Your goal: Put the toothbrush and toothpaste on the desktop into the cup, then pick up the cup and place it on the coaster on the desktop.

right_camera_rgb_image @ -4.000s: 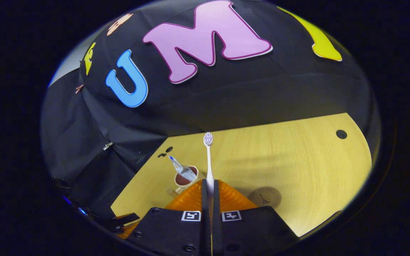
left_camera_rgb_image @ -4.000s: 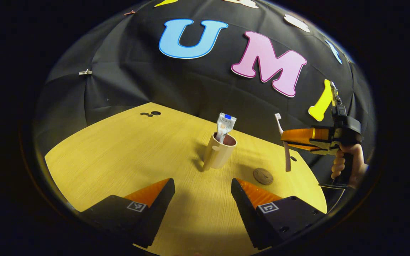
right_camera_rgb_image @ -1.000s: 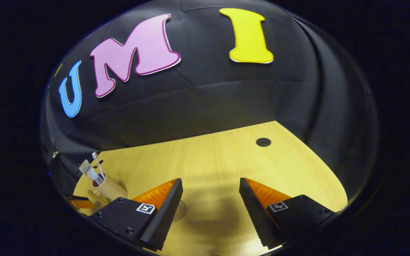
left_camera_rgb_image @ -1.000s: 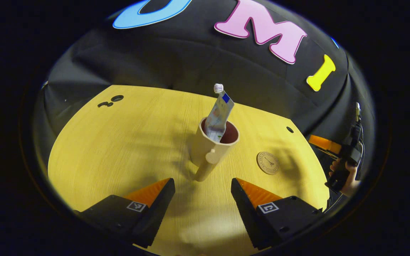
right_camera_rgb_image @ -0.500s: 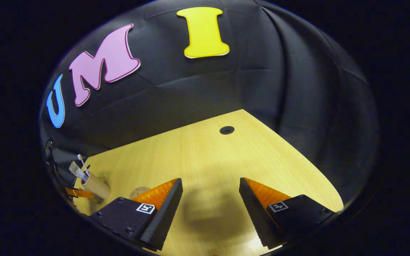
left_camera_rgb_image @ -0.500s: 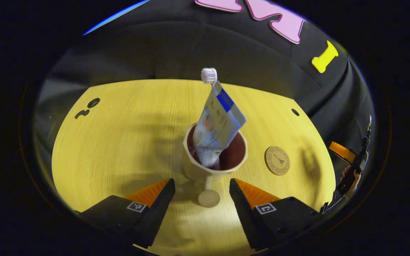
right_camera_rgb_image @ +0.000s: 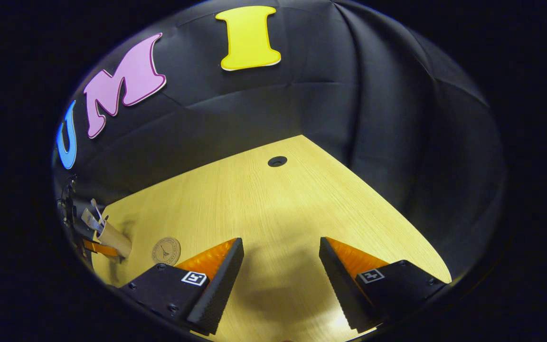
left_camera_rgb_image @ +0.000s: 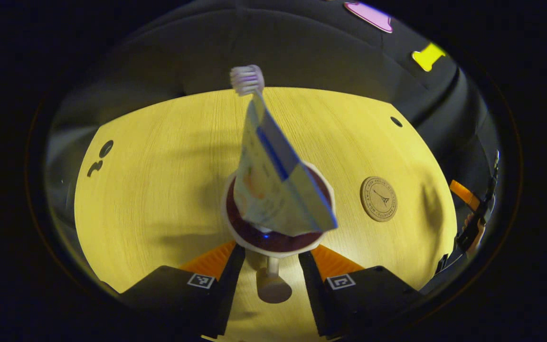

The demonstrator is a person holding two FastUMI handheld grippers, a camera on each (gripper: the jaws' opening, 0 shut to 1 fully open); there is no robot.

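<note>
Left gripper straddles the cup at frame centre, fingers apart beside its handle, toothpaste and toothbrush already inside. Next: clamp, lift, carry to the coaster at right.

Right gripper hangs open.

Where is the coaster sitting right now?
In the left gripper view the coaster lies flat on the desktop, just right of the cup and apart from it. In the right gripper view it lies at lower left.
</note>
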